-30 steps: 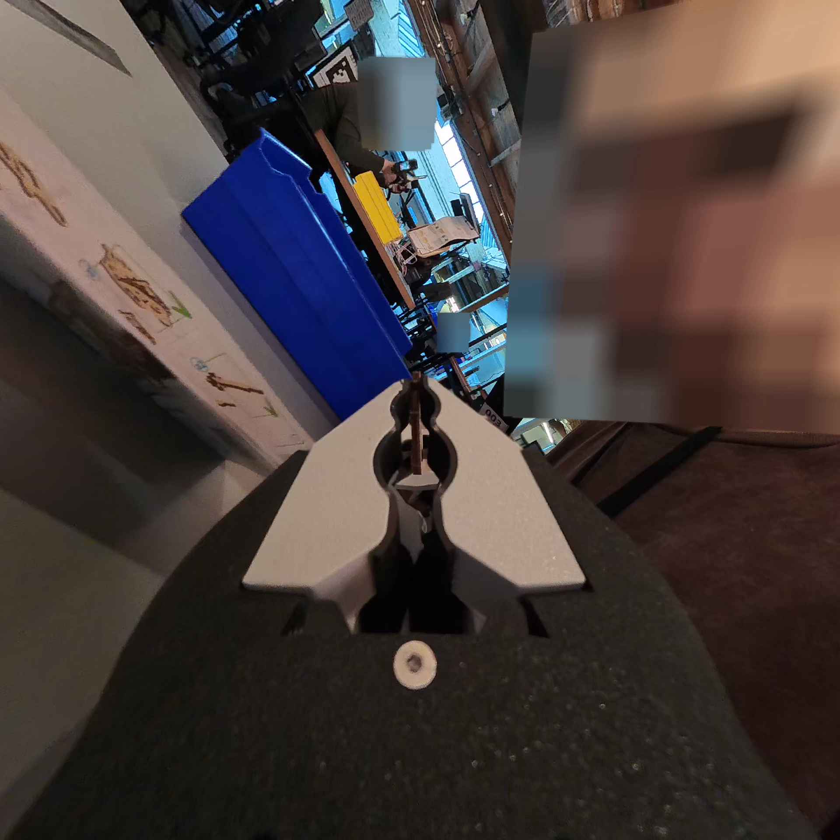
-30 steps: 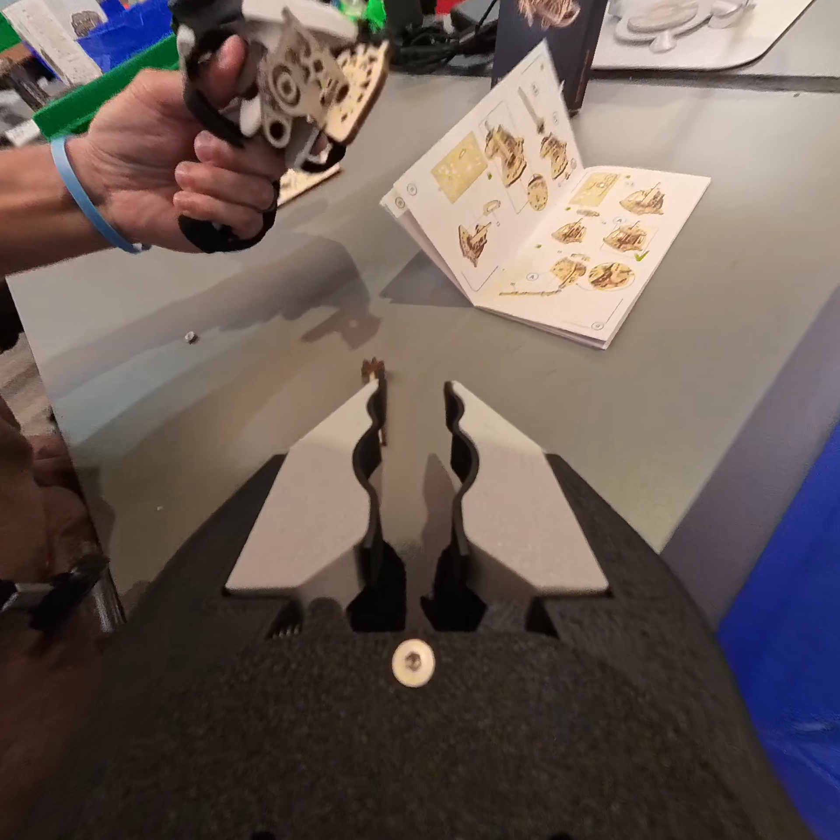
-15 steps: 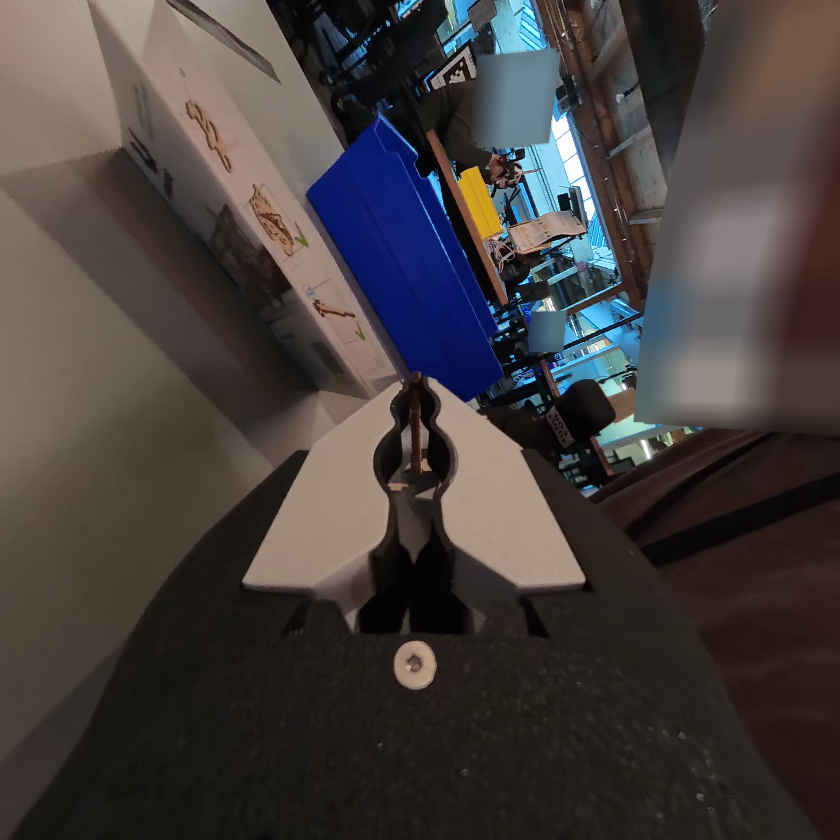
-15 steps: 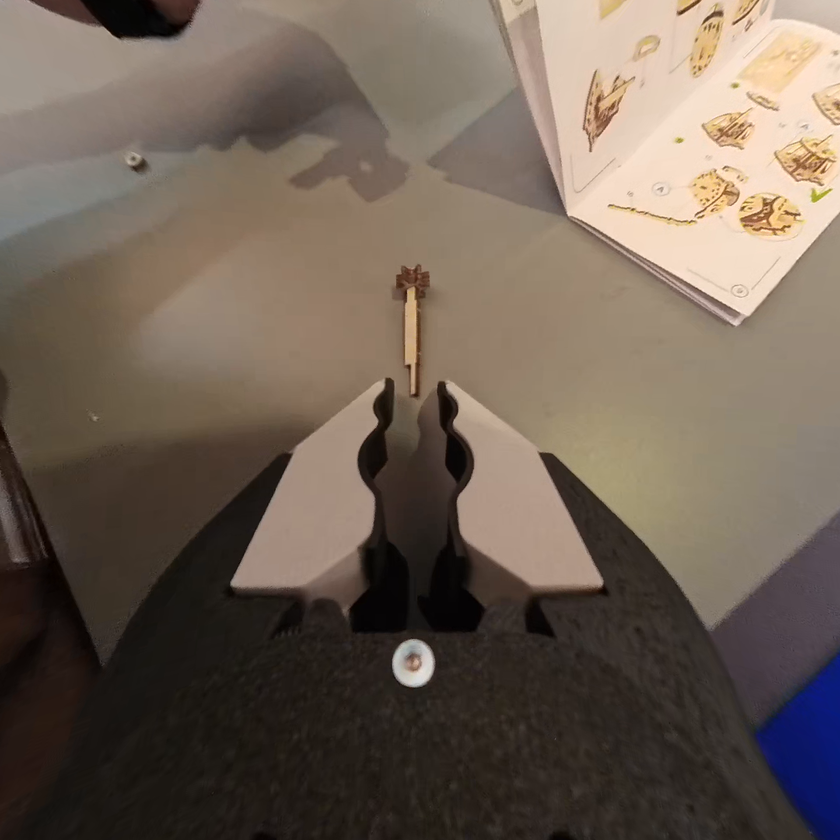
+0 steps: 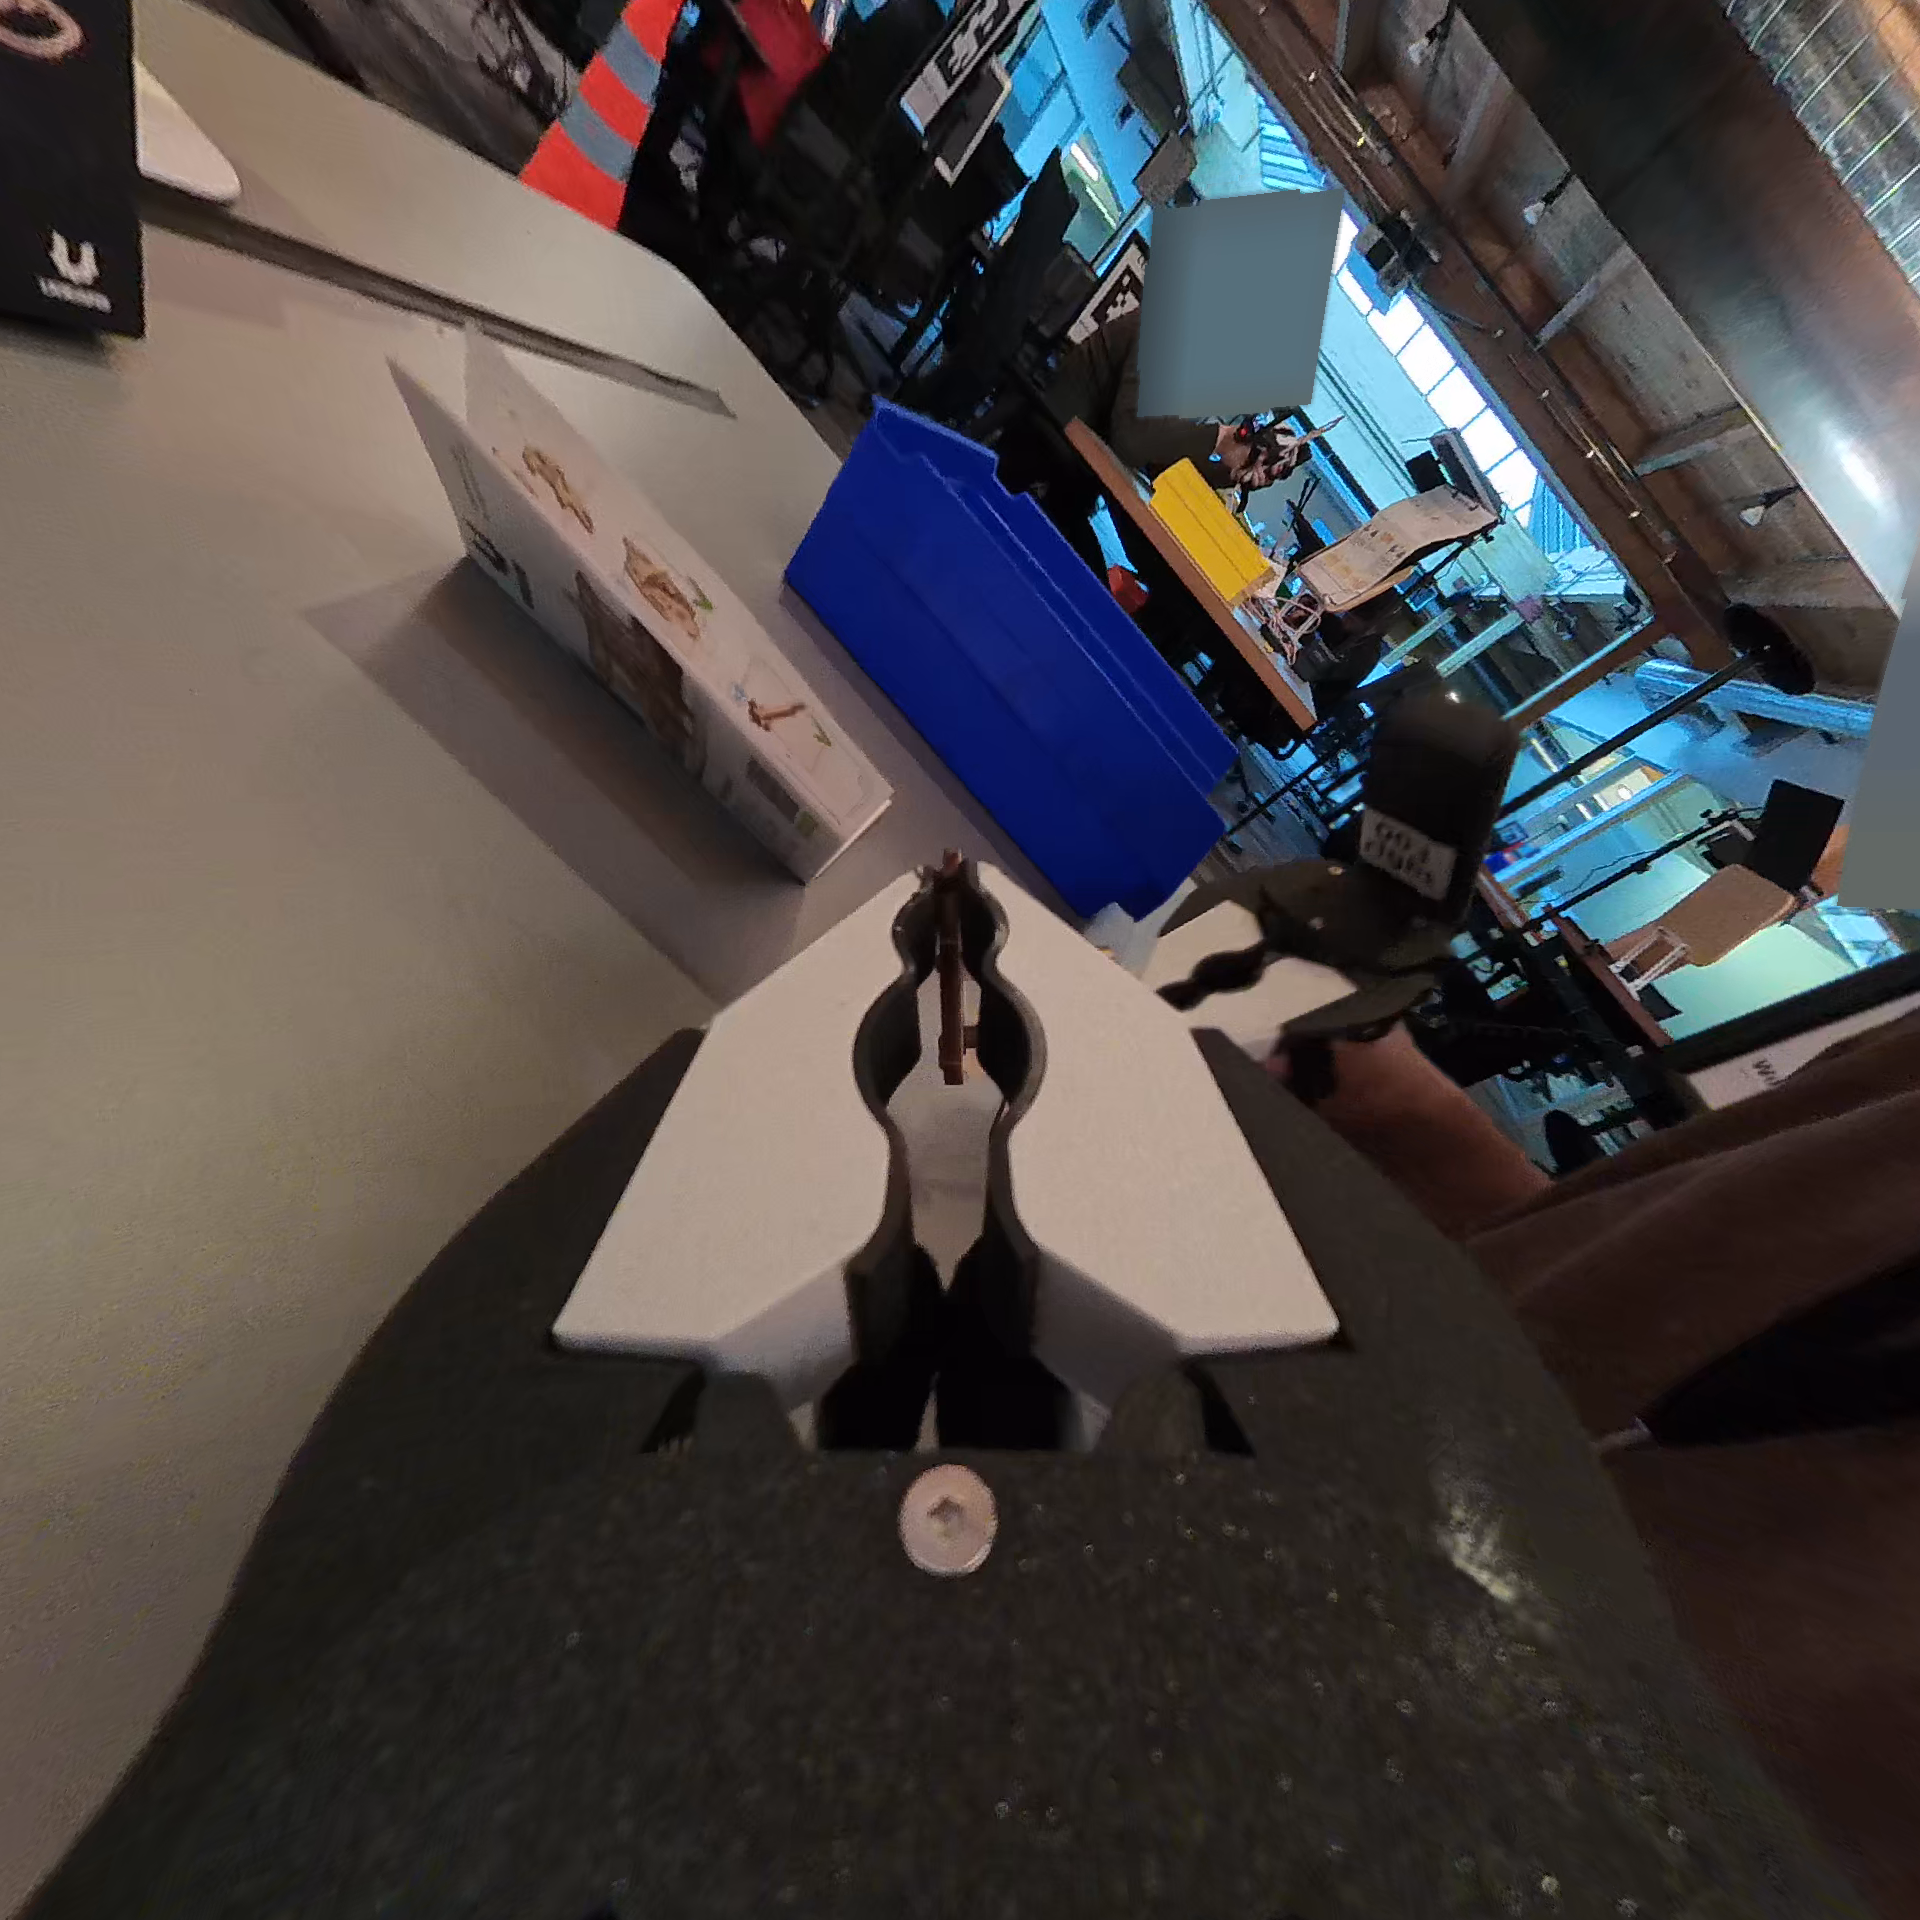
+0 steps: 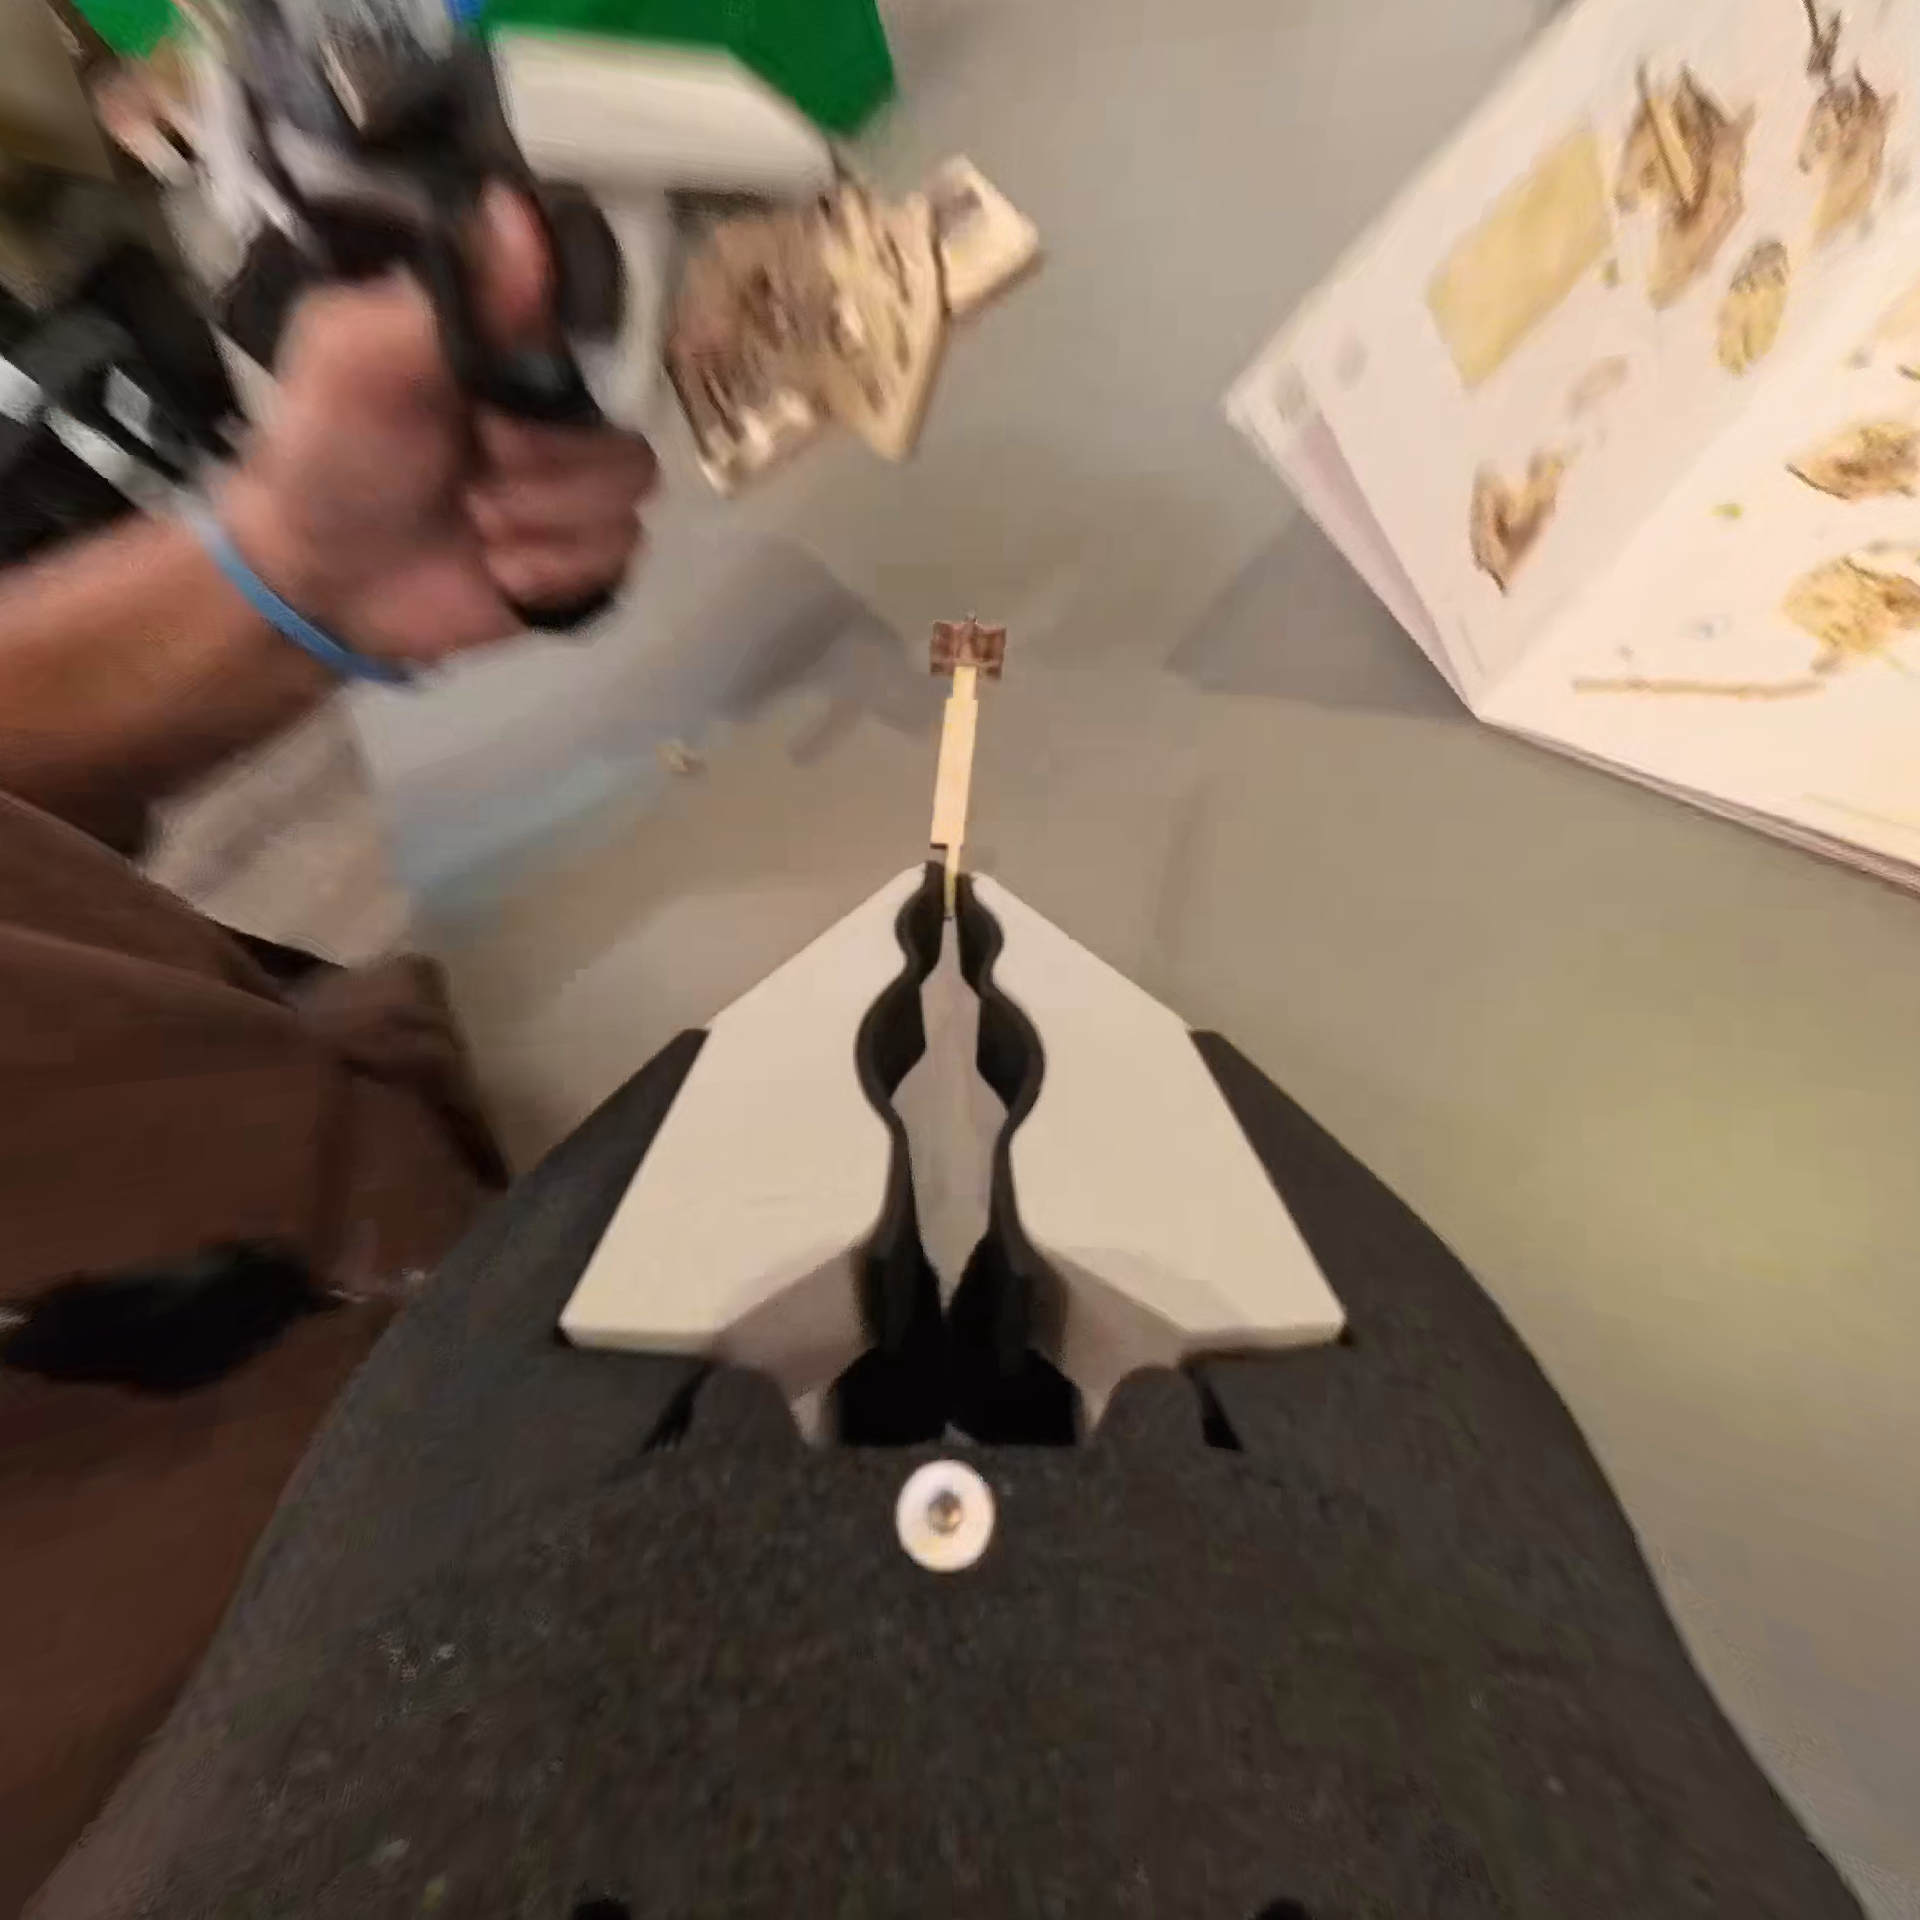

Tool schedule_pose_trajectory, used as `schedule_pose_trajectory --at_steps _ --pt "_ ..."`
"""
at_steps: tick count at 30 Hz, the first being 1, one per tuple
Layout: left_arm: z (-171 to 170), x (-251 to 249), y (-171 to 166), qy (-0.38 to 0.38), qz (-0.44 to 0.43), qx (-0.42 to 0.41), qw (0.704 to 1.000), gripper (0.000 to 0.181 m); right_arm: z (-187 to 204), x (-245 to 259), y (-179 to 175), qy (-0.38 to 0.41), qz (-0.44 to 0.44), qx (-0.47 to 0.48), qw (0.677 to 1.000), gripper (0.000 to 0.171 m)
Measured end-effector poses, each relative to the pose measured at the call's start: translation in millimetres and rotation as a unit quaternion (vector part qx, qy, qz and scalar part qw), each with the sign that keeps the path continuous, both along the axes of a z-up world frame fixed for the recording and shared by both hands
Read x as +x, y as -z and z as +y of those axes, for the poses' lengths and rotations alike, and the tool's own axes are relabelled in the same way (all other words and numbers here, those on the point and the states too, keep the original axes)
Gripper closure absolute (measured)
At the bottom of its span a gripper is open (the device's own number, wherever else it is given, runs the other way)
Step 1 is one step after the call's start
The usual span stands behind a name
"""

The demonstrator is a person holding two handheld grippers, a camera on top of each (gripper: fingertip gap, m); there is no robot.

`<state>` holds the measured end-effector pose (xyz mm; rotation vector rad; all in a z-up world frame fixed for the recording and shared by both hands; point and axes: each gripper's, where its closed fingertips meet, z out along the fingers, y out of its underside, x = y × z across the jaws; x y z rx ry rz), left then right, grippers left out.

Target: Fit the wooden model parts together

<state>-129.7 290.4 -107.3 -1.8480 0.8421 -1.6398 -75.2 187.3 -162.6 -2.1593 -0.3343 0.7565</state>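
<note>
At frame centre, the right tool (image 6: pixel 951 883) pinches a thin wooden axle (image 6: pixel 958 758) at its tips; upper left, the left tool (image 5: pixel 951 904) clamps the blurred wooden model (image 6: pixel 831 332) above the grey surface (image 6: pixel 1455 1039).

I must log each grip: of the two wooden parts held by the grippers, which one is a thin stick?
The pale thin wooden stick with a dark toothed head, pinched by the right gripper. The left gripper holds a broad, flat wooden assembly.

Left gripper (image 5: pixel 951 904) jaws pinched together, right gripper (image 6: pixel 951 883) jaws nearly closed at the tips
</note>
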Motion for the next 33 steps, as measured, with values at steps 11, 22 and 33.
schedule_pose_trajectory --at_steps 11,22,33 --pt "-41 0 -33 0.024 -0.007 0.15 0.988 0.181 -8 -44 -50 0.017 0.099 0.013 0.995 0.17" --pt "-46 10 -24 0.051 -0.065 0.05 0.995 0.18 -19 -10 -48 0.046 0.116 0.044 0.991 0.17" --pt "-16 24 -14 0.01 -0.11 -0.049 0.993 0.181 -17 14 -43 0.07 0.119 0.039 0.99 0.17"
